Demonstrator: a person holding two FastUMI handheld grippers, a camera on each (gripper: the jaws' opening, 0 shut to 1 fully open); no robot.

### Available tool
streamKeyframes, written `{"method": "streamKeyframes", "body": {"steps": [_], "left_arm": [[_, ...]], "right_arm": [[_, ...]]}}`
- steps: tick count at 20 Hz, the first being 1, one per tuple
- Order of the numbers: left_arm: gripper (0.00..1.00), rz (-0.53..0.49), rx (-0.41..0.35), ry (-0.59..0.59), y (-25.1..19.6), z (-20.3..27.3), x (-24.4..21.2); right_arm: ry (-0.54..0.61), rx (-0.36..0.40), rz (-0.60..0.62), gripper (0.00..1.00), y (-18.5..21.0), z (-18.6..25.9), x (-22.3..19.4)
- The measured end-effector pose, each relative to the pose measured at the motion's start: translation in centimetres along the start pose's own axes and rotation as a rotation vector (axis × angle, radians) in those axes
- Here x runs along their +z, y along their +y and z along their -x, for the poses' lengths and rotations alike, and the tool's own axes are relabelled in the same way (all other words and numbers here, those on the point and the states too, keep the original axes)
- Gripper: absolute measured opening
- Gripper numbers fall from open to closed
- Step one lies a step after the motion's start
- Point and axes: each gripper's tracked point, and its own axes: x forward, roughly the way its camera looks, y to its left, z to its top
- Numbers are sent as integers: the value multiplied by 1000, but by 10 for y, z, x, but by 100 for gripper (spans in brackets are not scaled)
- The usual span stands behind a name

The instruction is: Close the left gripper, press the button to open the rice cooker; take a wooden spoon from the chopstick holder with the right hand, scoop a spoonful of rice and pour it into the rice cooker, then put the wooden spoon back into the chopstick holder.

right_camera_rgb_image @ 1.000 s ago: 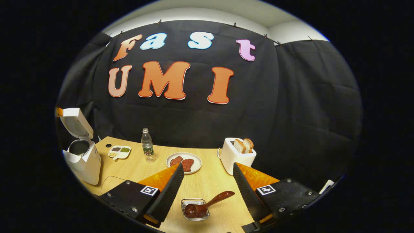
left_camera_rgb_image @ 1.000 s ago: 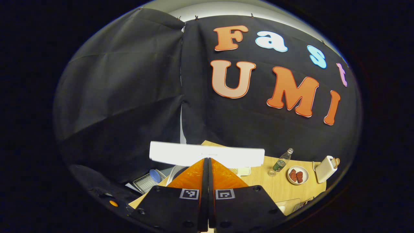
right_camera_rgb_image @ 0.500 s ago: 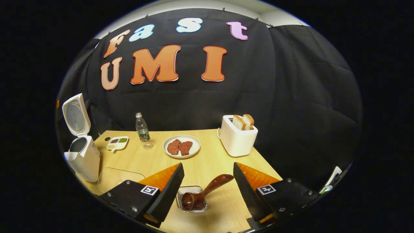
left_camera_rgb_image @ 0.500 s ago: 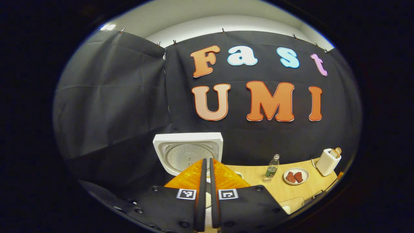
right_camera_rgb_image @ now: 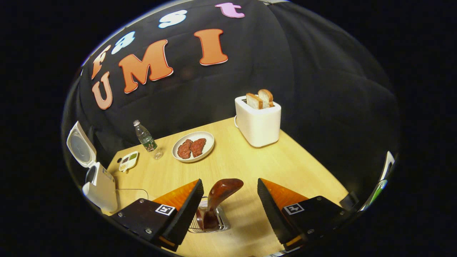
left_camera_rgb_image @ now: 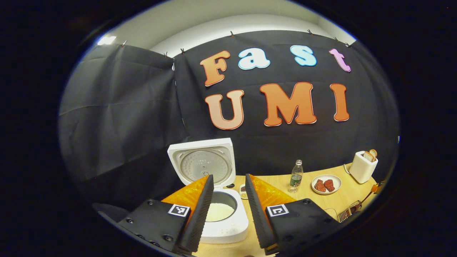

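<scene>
Currently the right gripper (right_camera_rgb_image: 228,200) is wide open, empty, straddling the wooden spoon (right_camera_rgb_image: 217,200) in the chopstick holder (right_camera_rgb_image: 223,223); left gripper (left_camera_rgb_image: 228,203) is open, empty, above the open rice cooker (left_camera_rgb_image: 223,217). Risk: closing off-centre on the leaning handle could tip the light holder.

left claw (left_camera_rgb_image: 228,200) | right claw (right_camera_rgb_image: 228,205) | black bodies, screws, square markers | orange fingers, ribbed black pads

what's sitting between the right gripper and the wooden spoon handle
Nothing visible. The right gripper is open, and the wooden spoon leans out of the chopstick holder with its handle end up in the gap between the fingers, touched by neither. The toaster and plate stand well beyond.
</scene>
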Motion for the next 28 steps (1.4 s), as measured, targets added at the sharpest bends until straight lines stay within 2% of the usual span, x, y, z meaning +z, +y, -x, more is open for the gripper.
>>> {"method": "streamKeyframes", "body": {"steps": [5, 6, 7, 8, 9, 10, 11, 12, 13, 14, 16, 19, 20, 22, 23, 26, 27, 28], "left_arm": [[70, 1, 28, 17, -5, 21, -5], [70, -7, 38, 23, -5, 24, -7], [70, -15, 46, 33, -4, 28, -10], [74, -21, 53, 38, -3, 30, -12], [74, -21, 55, 38, -3, 32, -12], [69, -20, 53, 39, -4, 33, -11], [69, -19, 51, 42, -5, 32, -13], [74, -18, 46, 45, -6, 30, -13], [69, -16, 40, 46, -7, 29, -13], [69, -15, 33, 47, -8, 25, -12], [71, -14, 18, 41, -12, 19, -9], [74, -25, -26, 34, -20, 10, -8], [70, -37, -38, 31, -22, 7, -8], [70, -51, -62, 22, -25, 2, -8], [74, -52, -75, 19, -26, 0, -9], [69, -46, -111, 20, -27, -8, -14], [78, -41, -116, 19, -25, -11, -14], [69, -36, -114, 16, -21, -13, -14]], "right_arm": [[59, 99, -142, 89, 12, -26, -18], [85, 125, -179, 81, 15, -30, -23], [105, 143, -220, 77, 18, -32, -24], [111, 158, -262, 71, 19, -34, -24], [109, 164, -294, 69, 18, -36, -22], [108, 176, -312, 64, 21, -35, -23], [108, 187, -314, 69, 24, -34, -24], [99, 191, -305, 53, 27, -32, -23], [96, 188, -287, 48, 29, -31, -25], [105, 180, -274, 37, 30, -29, -29], [98, 147, -276, 25, 31, -27, -29], [71, 107, -265, 22, 31, -19, -27], [57, 95, -258, 20, 32, -15, -26], [60, 85, -234, 18, 37, -6, -29], [52, 79, -222, 18, 39, -2, -27], [13, 67, -181, 18, 50, 11, -10], [-12, 68, -169, 18, 55, 17, 0], [-41, 68, -156, 18, 60, 24, 11]]}}
